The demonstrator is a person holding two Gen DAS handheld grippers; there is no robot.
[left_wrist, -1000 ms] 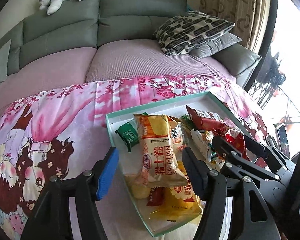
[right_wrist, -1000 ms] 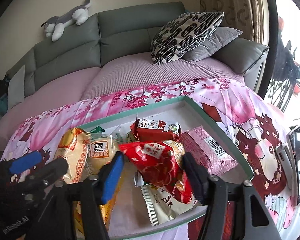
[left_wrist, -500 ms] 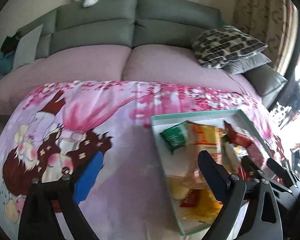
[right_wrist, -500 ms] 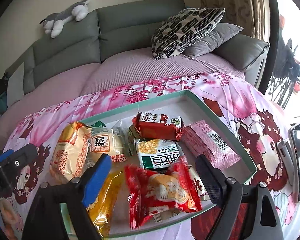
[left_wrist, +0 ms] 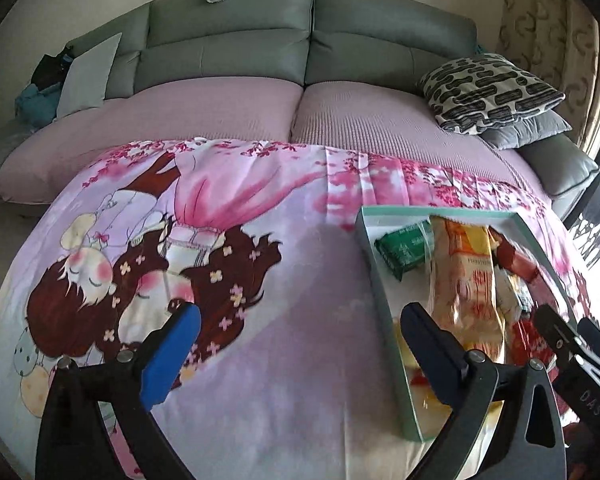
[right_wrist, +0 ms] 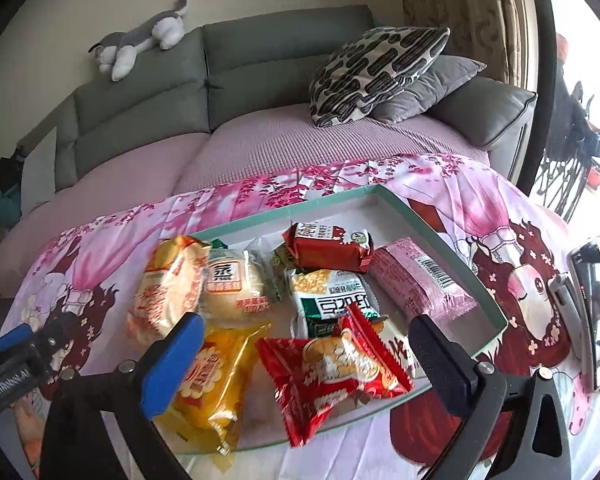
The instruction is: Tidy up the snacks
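With both my left tool (left_wrist: pixel 296 354) and right tool (right_wrist: pixel 304 356) spread wide and empty, having just opened, I worry the crinkly red foil snack packet (right_wrist: pixel 332 376) overhanging the shallow teal cardboard tray (right_wrist: pixel 440 236) at lower centre could slide off onto the desk.

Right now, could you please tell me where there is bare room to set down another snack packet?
Inside the tray, the far strip behind the dark red packet is bare. The pink cloth left of the tray is open too. The tray's near half is crowded: yellow packet, red packet and others overlap.
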